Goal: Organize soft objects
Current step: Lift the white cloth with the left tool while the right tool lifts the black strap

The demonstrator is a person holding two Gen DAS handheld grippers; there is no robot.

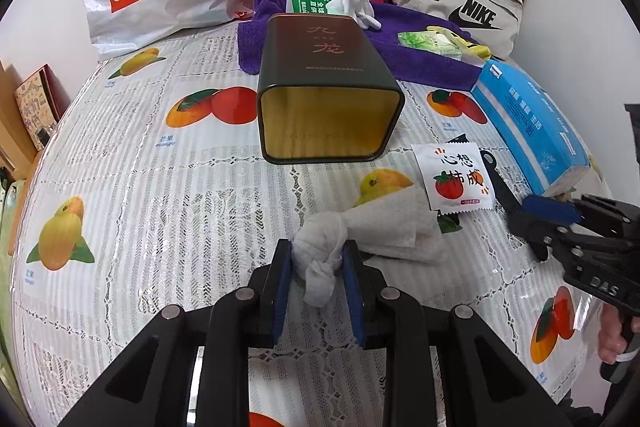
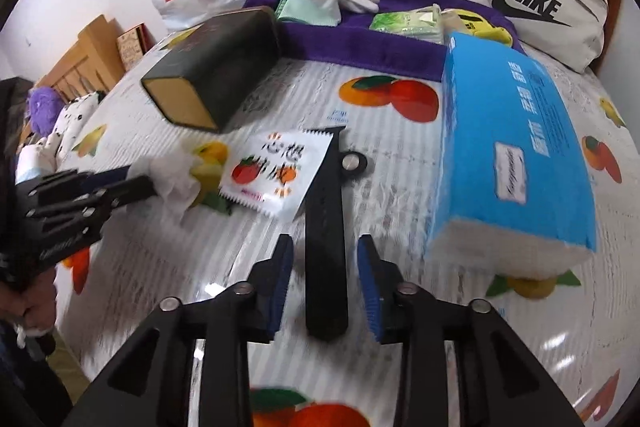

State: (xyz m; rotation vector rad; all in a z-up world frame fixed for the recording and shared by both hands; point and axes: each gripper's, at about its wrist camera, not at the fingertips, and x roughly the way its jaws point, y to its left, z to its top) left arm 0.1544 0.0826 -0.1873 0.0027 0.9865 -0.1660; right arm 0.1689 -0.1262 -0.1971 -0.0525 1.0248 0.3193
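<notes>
Clamping the crumpled white tissue [image 1: 320, 259] at lower centre, the left tongs [image 1: 318, 263] hold it on the desk [image 1: 160, 187]; right tongs [image 2: 325, 267] stand apart astride the black strap [image 2: 325, 227], untouched. Next, probably: lift the tissue toward the tin [image 1: 328, 99].

Purple towel [image 1: 420, 63]; fruit-printed tablecloth [image 1: 160, 187].

Left hand-held gripper [image 1: 318, 269] pinches a knotted tissue [image 1: 320, 259].

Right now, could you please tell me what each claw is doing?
Left claw: closed on the tissue.
Right claw: open, pads either side of the black strap without touching it.
</notes>
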